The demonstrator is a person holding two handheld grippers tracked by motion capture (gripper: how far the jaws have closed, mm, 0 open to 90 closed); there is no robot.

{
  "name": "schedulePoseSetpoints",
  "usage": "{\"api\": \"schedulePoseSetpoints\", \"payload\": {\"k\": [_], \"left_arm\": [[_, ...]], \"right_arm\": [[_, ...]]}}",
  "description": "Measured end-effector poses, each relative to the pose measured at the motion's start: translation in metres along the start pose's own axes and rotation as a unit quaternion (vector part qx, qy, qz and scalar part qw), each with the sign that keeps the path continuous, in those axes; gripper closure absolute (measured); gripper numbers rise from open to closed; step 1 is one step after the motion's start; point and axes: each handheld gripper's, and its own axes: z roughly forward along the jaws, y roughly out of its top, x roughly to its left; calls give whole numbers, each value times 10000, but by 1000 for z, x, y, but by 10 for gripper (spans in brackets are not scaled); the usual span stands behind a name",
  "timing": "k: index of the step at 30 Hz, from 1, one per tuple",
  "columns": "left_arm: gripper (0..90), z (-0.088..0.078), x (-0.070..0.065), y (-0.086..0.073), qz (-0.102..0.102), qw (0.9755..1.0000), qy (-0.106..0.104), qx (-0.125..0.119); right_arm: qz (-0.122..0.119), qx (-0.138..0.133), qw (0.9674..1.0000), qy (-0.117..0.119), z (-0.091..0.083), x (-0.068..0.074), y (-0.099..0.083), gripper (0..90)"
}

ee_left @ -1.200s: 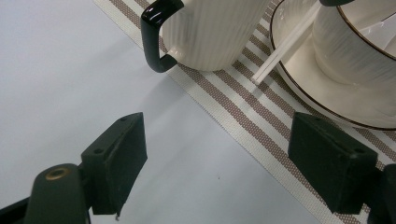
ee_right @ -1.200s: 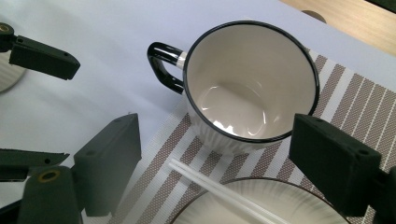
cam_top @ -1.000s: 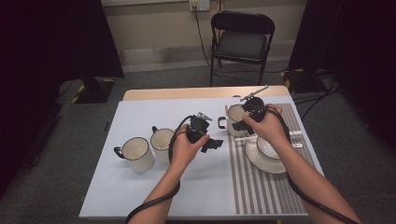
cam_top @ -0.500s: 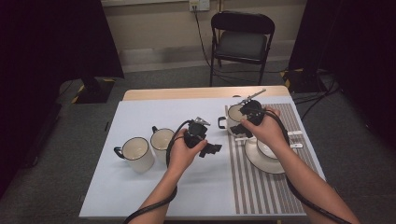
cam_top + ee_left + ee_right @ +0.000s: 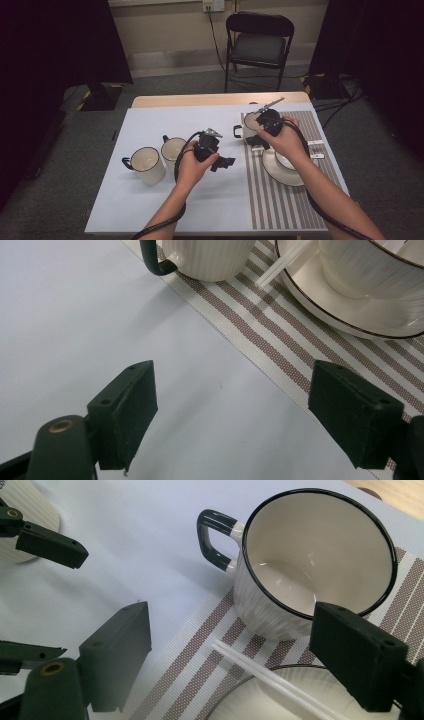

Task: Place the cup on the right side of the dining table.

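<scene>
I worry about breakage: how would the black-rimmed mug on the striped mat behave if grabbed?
The mug looks ceramic: probably rigid, fairly heavy, chippable. Its glossy glaze may slip in the right claw, whose jaws are open. Upright and wide, it seems unlikely to tip.

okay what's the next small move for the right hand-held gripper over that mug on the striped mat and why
Probably ease the right hand-held gripper forward and down so its jaws straddle the mug rim. The jaws stand open and empty just short of the mug, which sits upright and empty on the striped placemat, handle pointing away from the saucer.
</scene>
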Motion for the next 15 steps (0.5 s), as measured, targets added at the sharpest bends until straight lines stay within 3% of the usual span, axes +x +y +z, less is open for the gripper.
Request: {"api": "schedulePoseSetpoints", "payload": {"k": [15], "left_arm": [[193,-3,0,-9,8,10000,-63,8]], "right_arm": [[-145,8,9998,110,-1,10,-2,163]]}}
